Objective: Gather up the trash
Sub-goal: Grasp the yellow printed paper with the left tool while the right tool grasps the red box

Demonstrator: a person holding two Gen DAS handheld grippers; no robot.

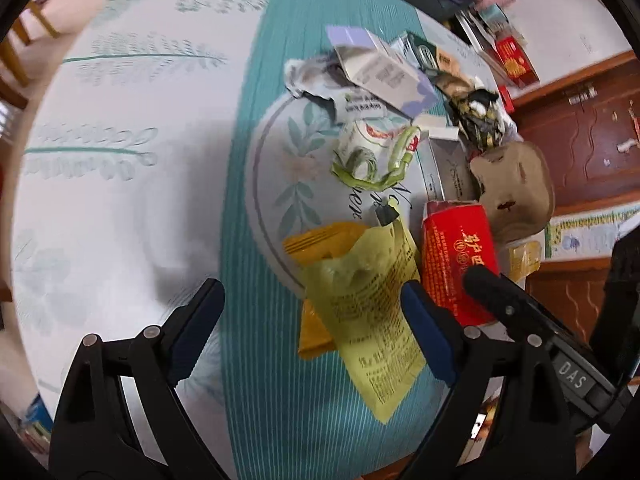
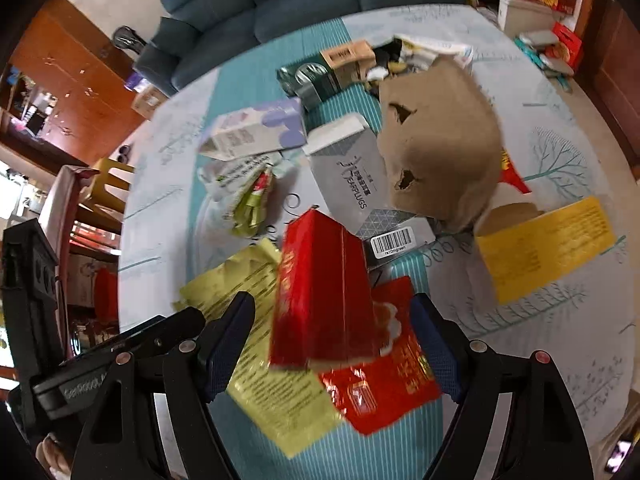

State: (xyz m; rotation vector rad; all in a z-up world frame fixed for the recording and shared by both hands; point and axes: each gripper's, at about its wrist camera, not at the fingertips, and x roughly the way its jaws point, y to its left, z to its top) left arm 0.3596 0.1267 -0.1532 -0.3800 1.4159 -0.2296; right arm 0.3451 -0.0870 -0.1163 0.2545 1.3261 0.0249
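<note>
1. Trash heap on the counter (image 1: 120, 208): red carton (image 2: 320, 300) stands tilted between my right gripper (image 2: 332, 340) jaws, which are spread wide and not touching it.
2. Carton's long axis runs away from me; my right hand is nearer.
3. Left gripper (image 1: 312, 320): jaws apart, straddling the yellow-green wrapper (image 1: 368, 312), nothing gripped.
4. Obstructions: red foil packet (image 2: 380, 392) beneath the carton, grey earplug box (image 2: 352, 176) and brown paper bag (image 2: 440, 140) just beyond.

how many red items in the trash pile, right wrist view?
3: upright red box between the open right tool fingers; flat red packet under it; red scrap at the brown paper's right edge. More may be buried.
</note>
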